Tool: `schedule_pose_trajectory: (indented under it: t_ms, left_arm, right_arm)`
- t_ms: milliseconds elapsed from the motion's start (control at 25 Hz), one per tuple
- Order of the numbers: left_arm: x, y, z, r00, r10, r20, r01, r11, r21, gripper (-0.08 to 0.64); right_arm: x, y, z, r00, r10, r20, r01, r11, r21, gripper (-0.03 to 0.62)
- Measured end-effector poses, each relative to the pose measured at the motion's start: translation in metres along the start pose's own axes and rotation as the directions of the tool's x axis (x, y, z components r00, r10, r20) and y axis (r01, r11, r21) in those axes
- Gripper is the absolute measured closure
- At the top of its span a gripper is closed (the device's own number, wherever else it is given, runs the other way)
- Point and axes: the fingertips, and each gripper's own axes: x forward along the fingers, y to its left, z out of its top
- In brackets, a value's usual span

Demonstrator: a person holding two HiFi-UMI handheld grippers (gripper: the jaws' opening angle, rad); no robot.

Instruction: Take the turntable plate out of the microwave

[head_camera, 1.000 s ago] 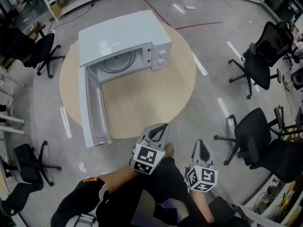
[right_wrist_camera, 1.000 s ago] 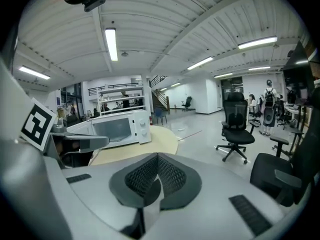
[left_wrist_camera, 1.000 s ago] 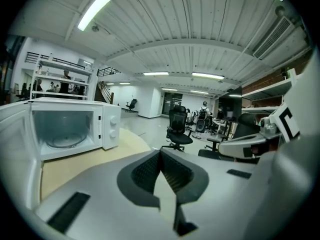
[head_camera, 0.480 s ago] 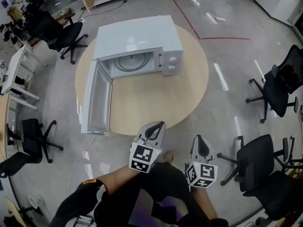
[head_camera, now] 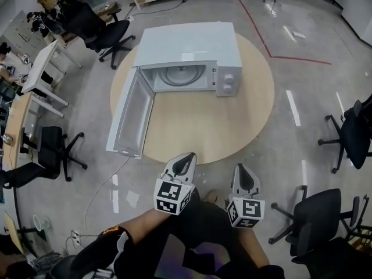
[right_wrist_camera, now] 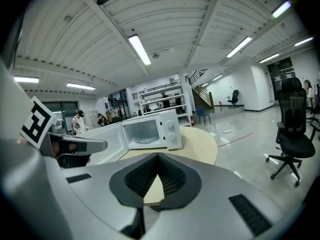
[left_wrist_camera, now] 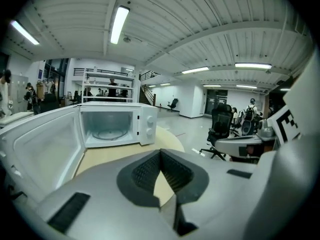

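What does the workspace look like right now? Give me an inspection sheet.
Surface: round wooden table, holding only the microwave.
Job's things: microwave with its door swung open; turntable plate inside.
Clutter: nothing seen.
Grippers: left tongs and right tongs both shut, empty, well short of the microwave.
Cables: thin cable on the floor below the door.
Surroundings: office chairs, desks, glossy floor.
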Motion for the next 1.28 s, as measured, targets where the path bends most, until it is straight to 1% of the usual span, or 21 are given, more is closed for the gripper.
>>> schedule_pose_trajectory:
  t_ms: [200,360,480,720,1080,1280]
  left_arm:
    - [0.0,0.027,-0.004,0.997,0.074,-0.003,-0.074,0.996,-0.057,0.512]
    - [0.013,0.049,-0.003,0.995,0.095,-0.004,-0.095,0.989,-0.11,0.512]
    - [0.027,0.061,0.008,0.996,0.091,0.011,-0.088,0.986,-0.142,0.512]
    - [0.049,0.089,0.03,0.996,0.081,0.039,-0.073,0.982,-0.176,0.512]
    - [0.068,0.158,0.051,0.99,0.107,0.09,-0.082,0.965,-0.248,0.512]
    - [0.074,0.198,0.055,0.988,0.105,0.113,-0.067,0.952,-0.299,0.512]
  right_arm:
    - [0.031,0.017,0.002,0.996,0.083,-0.031,-0.084,0.996,-0.032,0.575]
    - [0.054,0.026,0.007,0.993,0.109,-0.055,-0.112,0.992,-0.06,0.575]
    - [0.067,0.03,0.014,0.991,0.115,-0.07,-0.121,0.99,-0.077,0.575]
    - [0.103,0.033,0.037,0.991,0.106,-0.085,-0.114,0.989,-0.098,0.577]
    - [0.164,0.07,0.061,0.984,0.127,-0.126,-0.148,0.974,-0.173,0.576]
    - [0.197,0.092,0.071,0.981,0.132,-0.144,-0.155,0.974,-0.163,0.575]
